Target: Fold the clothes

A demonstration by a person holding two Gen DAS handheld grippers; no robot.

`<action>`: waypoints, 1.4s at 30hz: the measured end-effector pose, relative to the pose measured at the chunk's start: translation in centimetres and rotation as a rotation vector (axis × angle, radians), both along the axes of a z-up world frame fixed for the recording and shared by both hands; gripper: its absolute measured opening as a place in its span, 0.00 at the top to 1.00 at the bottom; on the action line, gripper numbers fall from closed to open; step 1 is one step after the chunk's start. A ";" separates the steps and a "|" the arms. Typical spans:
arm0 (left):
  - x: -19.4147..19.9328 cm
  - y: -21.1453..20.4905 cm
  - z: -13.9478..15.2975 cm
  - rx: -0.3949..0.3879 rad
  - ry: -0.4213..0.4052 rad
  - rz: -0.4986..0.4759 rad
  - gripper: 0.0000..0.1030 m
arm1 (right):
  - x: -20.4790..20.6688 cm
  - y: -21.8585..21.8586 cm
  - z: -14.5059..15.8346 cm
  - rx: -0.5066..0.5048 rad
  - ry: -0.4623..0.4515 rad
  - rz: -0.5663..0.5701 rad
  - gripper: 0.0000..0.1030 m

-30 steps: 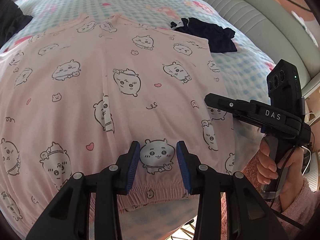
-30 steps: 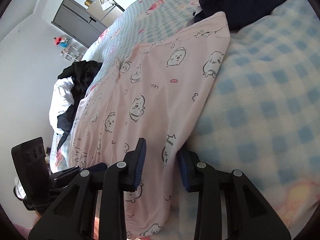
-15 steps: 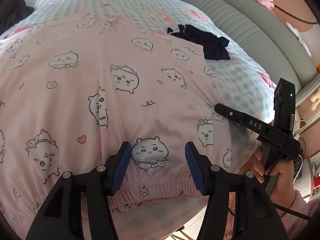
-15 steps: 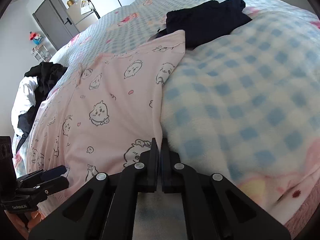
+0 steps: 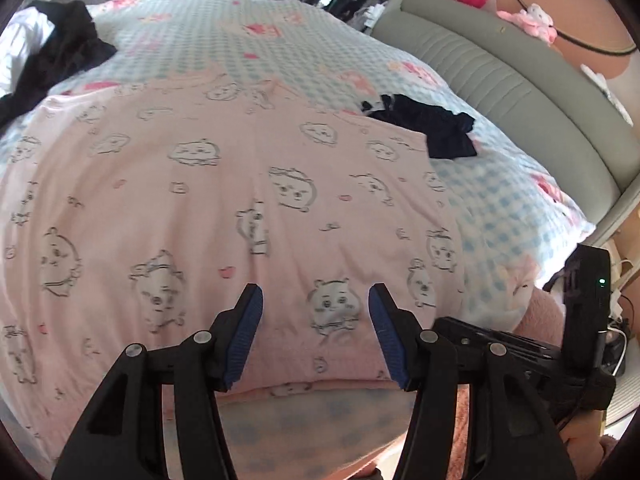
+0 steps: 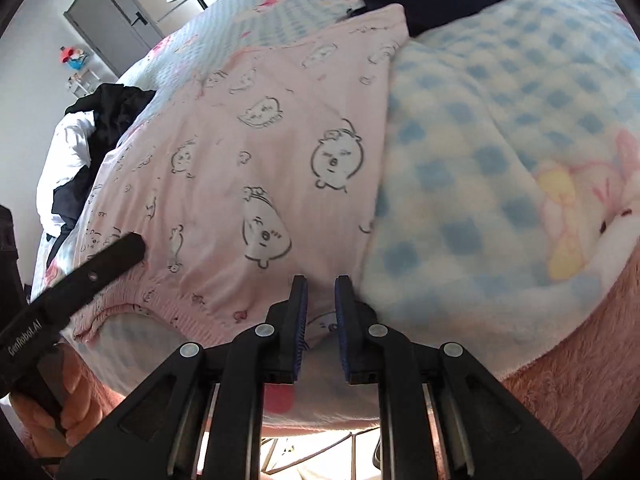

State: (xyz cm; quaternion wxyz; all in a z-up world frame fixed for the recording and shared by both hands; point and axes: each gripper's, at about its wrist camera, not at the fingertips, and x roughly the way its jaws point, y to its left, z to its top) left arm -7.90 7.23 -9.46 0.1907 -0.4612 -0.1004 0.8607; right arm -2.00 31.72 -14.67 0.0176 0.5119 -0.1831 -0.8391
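I am working over a bed, and my landmark is the pink pyjama trousers [image 5: 248, 208], printed with small cartoon animals and spread flat on the blue checked blanket [image 5: 496, 208], waistband toward me at the near edge. The left gripper [image 5: 316, 312] hovers above the middle of that waistband with its blue pads standing wide and nothing between them; a second ago they were noticeably narrower, so I read this as readying for a grab rather than a grip. The right gripper [image 6: 321, 300] sits at the trousers' right waistband corner. Half a second ago its jaws were pressed together at the trouser edge; now they are opening slightly, narrow, with a fold of pink cloth showing in the gap, though I cannot tell whether the pads press it. My judgement is that the fold has not yet begun and both hands are settling their holds on the waistband. The left view alone shows the grey padded headboard [image 5: 500, 80] beyond the trousers and the small dark garment [image 5: 432, 128] lying at their far right leg end. The right view alone shows the grey wardrobe [image 6: 108, 20] far beyond the trousers, the black and white clothes pile [image 6: 84, 144] off their left side, and the person's hand [image 6: 60, 408] gripping the left tool's handle.
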 end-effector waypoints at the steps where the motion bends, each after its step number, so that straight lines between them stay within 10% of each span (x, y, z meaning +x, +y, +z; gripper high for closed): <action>1: -0.4 -0.2 -0.8 -0.032 -0.038 0.011 0.44 | 0.1 -0.1 0.1 0.015 0.000 -0.011 0.91; 6: 0.2 1.7 -2.3 -0.145 -0.047 -0.008 0.44 | 0.2 -2.8 2.5 0.008 0.105 0.054 0.78; 11: 0.8 0.4 -1.1 -0.076 -0.018 0.012 0.44 | 0.7 -3.2 0.4 0.076 -0.005 0.073 0.76; 17: 2.7 -2.6 1.1 -0.214 0.132 0.143 0.44 | 3.0 -1.2 1.8 0.150 0.008 0.023 0.71; 24: 3.0 -9.0 -1.2 -0.048 -0.094 0.224 0.44 | 3.6 -0.4 0.1 -0.162 -0.032 0.049 0.56; 30: 6.3 -11.0 -1.1 -0.050 -0.064 0.272 0.44 | 3.6 -1.9 -0.6 0.049 -0.090 0.029 0.56; 37: 5.8 -14.6 -2.2 -0.149 -0.156 0.453 0.45 | 3.7 -1.3 0.1 -0.075 -0.020 0.017 0.56; 42: 6.0 -11.5 2.4 -0.042 0.074 0.285 0.45 | 4.7 -0.1 2.7 -0.090 0.086 -0.050 0.56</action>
